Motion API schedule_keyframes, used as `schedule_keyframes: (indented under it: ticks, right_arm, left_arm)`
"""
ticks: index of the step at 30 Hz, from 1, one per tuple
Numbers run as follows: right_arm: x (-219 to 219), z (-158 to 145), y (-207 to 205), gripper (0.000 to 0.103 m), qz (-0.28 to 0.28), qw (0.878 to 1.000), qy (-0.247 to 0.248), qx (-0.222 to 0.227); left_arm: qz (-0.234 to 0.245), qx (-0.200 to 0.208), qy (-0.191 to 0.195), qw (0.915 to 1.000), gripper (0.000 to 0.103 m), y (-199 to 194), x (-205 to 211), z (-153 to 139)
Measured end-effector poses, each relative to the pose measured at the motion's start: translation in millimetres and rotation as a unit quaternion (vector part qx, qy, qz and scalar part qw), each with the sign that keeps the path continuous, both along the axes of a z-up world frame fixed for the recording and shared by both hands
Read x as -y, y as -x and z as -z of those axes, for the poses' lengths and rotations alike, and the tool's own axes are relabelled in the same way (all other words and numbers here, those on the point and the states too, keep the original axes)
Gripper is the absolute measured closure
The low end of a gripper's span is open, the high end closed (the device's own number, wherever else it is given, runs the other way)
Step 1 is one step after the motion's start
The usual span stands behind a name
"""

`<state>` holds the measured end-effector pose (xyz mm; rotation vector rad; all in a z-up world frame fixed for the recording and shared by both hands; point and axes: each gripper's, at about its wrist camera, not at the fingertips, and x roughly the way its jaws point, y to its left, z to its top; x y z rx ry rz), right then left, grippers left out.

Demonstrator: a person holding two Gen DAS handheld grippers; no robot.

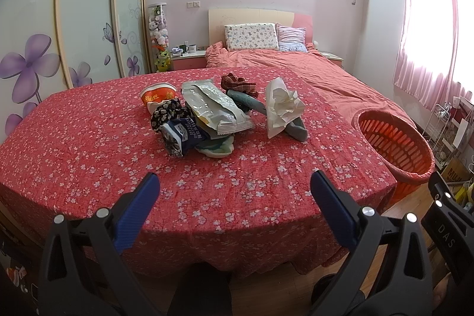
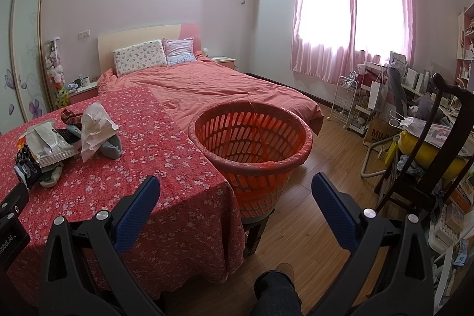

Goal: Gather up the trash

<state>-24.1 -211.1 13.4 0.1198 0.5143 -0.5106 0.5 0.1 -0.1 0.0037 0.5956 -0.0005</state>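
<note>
Nearest the left wrist camera, the left gripper (image 1: 234, 182) has its blue-padded fingers spread wide with nothing between them, above the red floral tablecloth (image 1: 89, 156). The right gripper (image 2: 235, 182) is likewise spread and empty, near the table's corner.

Further on, the heap of trash (image 1: 207, 117) lies mid-table: a silver foil wrapper (image 1: 213, 108), a crumpled white paper bag (image 1: 281, 105), a dark blue packet (image 1: 180, 135) and an orange-and-white paper bowl (image 1: 158, 96) half hidden behind the pile. Items beneath overlap too much to identify.

The orange slotted plastic basket (image 2: 251, 138) stands just beside the table's right edge, its base hidden. Beyond is the pink-covered bed (image 2: 213, 85).
</note>
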Motion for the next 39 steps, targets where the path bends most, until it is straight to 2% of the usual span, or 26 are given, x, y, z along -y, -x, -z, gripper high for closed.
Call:
schedule_keyframes:
  ticks: [33,39]
  right_arm:
    - [0.4,1.6,-0.3,0.002,0.000,1.000,-0.001,0.000]
    - [-1.8,8.7,-5.5,0.002,-0.019,1.000,-0.011,-0.004]
  left_arm:
    - [-0.001,-0.003,0.001,1.0000,0.004,-0.1,4.3,-2.3]
    - [-0.016,-0.003,0.003,0.9999,0.004,-2.2,-1.0,-3.0]
